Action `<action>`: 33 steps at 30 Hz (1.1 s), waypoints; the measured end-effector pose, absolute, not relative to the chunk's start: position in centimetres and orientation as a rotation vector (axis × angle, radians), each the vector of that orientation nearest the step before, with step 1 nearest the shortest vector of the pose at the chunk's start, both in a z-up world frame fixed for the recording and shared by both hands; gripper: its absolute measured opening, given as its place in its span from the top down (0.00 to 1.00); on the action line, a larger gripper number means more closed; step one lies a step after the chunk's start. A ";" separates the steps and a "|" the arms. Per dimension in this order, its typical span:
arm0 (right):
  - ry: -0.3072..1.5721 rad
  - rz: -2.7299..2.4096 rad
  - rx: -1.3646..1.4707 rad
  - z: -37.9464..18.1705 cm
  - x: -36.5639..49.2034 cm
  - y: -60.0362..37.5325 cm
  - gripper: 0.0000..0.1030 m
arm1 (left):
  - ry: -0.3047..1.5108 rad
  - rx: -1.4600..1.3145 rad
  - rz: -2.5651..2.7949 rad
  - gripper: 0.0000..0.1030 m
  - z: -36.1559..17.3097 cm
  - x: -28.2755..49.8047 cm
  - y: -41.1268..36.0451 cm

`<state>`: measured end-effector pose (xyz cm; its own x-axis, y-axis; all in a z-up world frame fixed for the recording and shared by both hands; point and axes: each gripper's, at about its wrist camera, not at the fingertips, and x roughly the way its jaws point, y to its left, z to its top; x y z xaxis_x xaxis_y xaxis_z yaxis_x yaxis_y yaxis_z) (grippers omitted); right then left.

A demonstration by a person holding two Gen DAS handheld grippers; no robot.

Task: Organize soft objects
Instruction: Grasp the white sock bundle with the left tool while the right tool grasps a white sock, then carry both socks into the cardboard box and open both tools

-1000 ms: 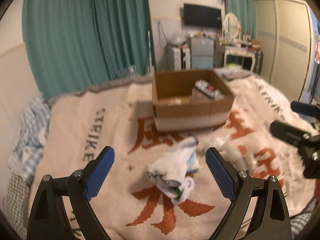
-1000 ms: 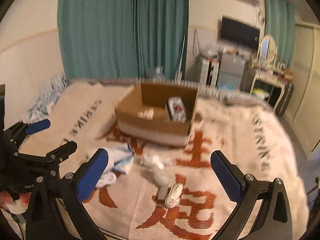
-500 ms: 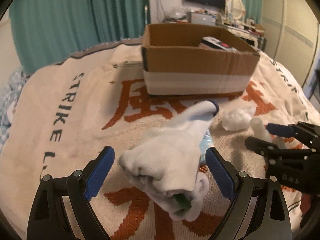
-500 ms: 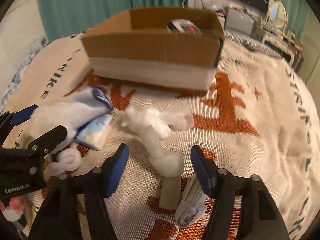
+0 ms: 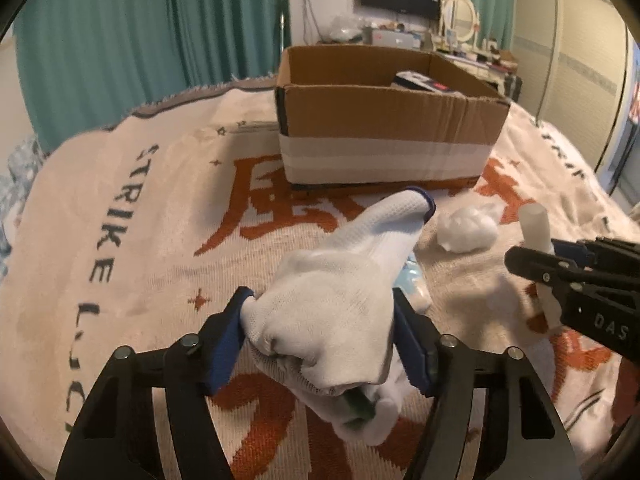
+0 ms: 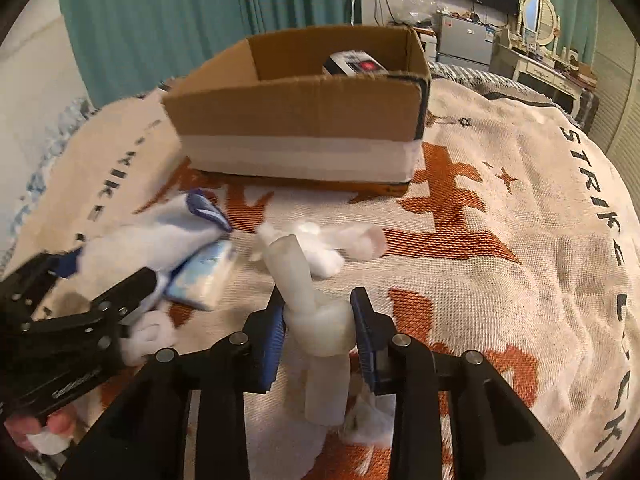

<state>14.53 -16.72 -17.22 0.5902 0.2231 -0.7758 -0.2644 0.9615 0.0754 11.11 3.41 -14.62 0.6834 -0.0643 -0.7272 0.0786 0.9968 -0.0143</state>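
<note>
A rolled white sock (image 5: 340, 320) with a blue cuff lies on the blanket in front of the cardboard box (image 5: 384, 128). My left gripper (image 5: 322, 300) has it between its jaws, which are closing, and both blue pads press into the fabric. My right gripper (image 6: 319, 308) is closing too, its pads squeezing a knotted white foam tube (image 6: 296, 272) that stands up from the blanket. In the right wrist view the left gripper (image 6: 80, 300) and the sock (image 6: 152, 240) are at the left.
A cotton wad (image 5: 466, 228) and a small blue-white tissue pack (image 6: 204, 276) lie between the grippers and the box (image 6: 296, 120), which holds a dark package (image 6: 356, 66). The printed blanket (image 6: 520, 240) covers the bed. Green curtains and furniture stand behind.
Both grippers have sunk toward the blanket. The left jaws went from wide open to closed around the sock, and the right jaws narrowed onto the knotted tube.
</note>
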 end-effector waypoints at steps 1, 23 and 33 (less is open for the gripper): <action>0.888 0.294 -0.057 -16.9 14.0 -16.6 0.69 | 0.816 0.003 -0.087 0.41 -14.4 10.9 3.6; 0.658 0.393 0.049 -3.6 4.5 -17.7 0.69 | 0.636 -0.031 -0.143 0.43 -0.9 2.4 2.5; 0.523 0.426 0.034 5.1 9.1 -18.0 0.69 | 0.543 -0.047 -0.146 0.43 5.2 7.9 2.4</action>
<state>9.06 -17.96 5.07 0.7811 0.4027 -0.4772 -0.3856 0.9122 0.1385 7.94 2.42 5.17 0.8458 -0.1508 -0.5117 0.1261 0.9885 -0.0830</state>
